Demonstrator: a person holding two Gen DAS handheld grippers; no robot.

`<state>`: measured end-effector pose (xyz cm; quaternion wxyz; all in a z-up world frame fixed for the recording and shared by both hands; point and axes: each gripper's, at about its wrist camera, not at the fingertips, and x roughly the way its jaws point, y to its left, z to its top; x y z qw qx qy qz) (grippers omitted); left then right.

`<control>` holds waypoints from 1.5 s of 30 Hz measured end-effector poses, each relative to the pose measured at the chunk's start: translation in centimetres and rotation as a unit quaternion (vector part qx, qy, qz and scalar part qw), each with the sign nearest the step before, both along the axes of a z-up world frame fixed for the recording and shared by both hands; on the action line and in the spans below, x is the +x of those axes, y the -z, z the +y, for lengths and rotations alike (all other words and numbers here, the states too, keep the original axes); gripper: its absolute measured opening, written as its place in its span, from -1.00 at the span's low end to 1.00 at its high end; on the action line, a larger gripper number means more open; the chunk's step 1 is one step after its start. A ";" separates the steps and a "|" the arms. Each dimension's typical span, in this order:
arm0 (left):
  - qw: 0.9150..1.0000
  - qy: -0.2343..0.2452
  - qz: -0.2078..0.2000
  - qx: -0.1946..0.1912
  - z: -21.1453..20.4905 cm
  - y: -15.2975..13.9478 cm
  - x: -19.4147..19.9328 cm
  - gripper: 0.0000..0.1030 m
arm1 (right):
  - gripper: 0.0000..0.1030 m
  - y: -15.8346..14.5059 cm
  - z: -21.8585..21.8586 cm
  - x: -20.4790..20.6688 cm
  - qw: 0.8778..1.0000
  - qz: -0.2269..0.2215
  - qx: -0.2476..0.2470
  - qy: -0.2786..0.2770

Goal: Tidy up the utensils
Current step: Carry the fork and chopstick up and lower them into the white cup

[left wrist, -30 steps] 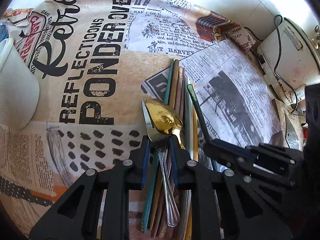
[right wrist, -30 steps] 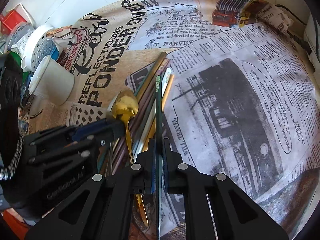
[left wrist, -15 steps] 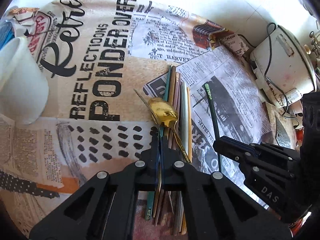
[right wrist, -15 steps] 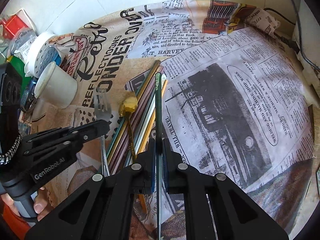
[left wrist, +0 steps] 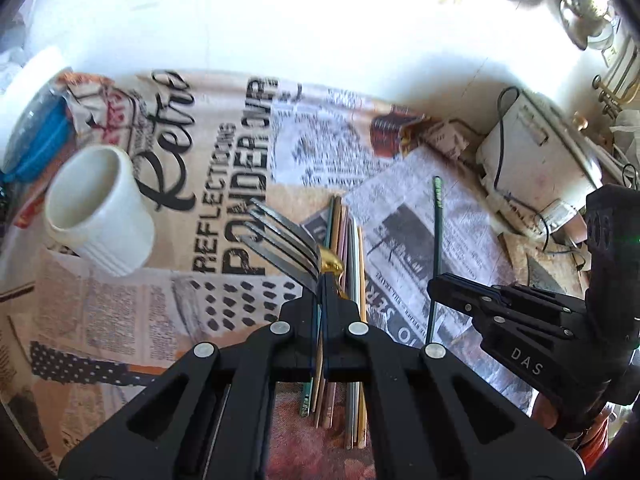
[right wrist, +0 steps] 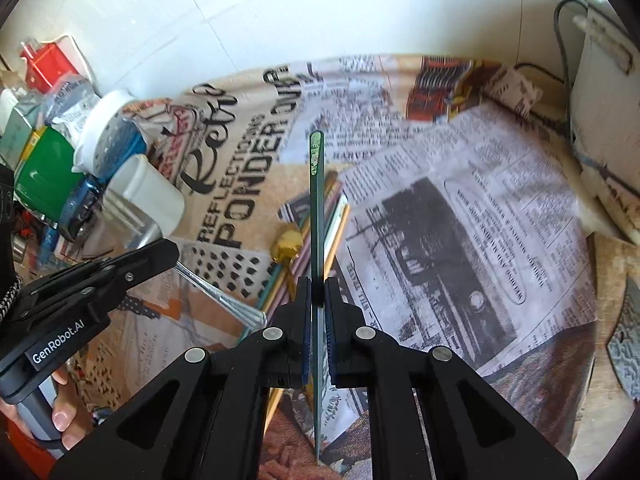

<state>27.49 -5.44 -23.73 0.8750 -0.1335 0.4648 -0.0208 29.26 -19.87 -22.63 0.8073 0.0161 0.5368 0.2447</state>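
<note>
clearly both tools are loaded. the left gripper (left wrist: 322, 280) is pinched on a steel fork (left wrist: 280, 236), holding it at the neck just behind the tines, which fan out up and to the left toward the white cup (left wrist: 100, 212); in the right wrist view its handle (right wrist: 224, 300) pokes out from those closed jaws, clear of the cloth. the right gripper (right wrist: 318, 292) is pressed together on a thin dark green chopstick (right wrist: 316, 216), gripped around its middle so that it runs straight ahead along the fingers, off the tabletop (right wrist: 460, 220).

the fork looks stiff, fairly light and smooth, so it may pivot in a narrow pinch; a hold nearer the handle's middle would balance it better. the green stick looks very light and rigid but slim and slick, likely to roll or slide between the pads, so a mid-length grip suits it.

the remaining pastel chopsticks (left wrist: 352, 260) lie bundled side by side on the printed cloth, with a gold spoon (right wrist: 286, 242) resting across them. the spoon's polished bowl looks slippery; its thin handle is the better place to take it.
</note>
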 end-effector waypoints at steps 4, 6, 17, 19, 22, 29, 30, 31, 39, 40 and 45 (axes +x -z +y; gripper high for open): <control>1.000 -0.007 -0.023 0.006 0.2 -1.7 -0.7 -1.00 | -0.88 -1.5 0.0 -0.4 1.000 -0.018 0.009 0.001; 0.999 -0.013 -0.034 0.009 0.4 -2.5 -1.1 -1.00 | -0.88 -2.3 0.0 -0.6 0.999 -0.030 0.013 0.001; 0.994 -0.067 -0.083 0.017 2.8 -7.0 -3.5 -1.00 | -0.88 -8.2 1.1 -0.9 0.992 -0.106 0.053 -0.030; 0.992 -0.076 -0.095 0.020 3.5 -8.0 -3.9 -1.00 | -0.88 -9.2 1.6 -0.9 0.990 -0.120 0.058 -0.040; 0.989 -0.088 -0.113 0.027 5.0 -9.5 -4.5 -1.00 | -0.88 -10.5 2.6 -0.9 0.987 -0.139 0.065 -0.052; 0.984 -0.098 -0.146 0.038 9.2 -12.3 -5.1 -1.00 | -0.88 -13.2 6.3 -1.0 0.980 -0.173 0.082 -0.061; 0.983 -0.096 -0.150 0.038 9.9 -12.6 -5.1 -1.00 | -0.88 -13.6 6.9 -1.1 0.979 -0.179 0.081 -0.059; 0.983 -0.093 -0.153 0.037 10.7 -13.0 -5.1 -1.00 | -0.88 -13.8 7.5 -1.1 0.978 -0.182 0.081 -0.056; 0.981 -0.084 -0.170 0.041 16.1 -14.2 -4.7 -1.00 | -0.88 -15.4 13.0 -0.9 0.976 -0.190 0.093 -0.050; 0.981 -0.083 -0.170 0.041 16.7 -14.2 -4.6 -1.00 | -0.88 -15.4 13.6 -0.9 0.976 -0.190 0.094 -0.051; 0.982 -0.079 -0.168 0.038 19.3 -13.8 -3.8 -1.00 | -0.88 -15.4 16.6 -0.5 0.976 -0.191 0.096 -0.054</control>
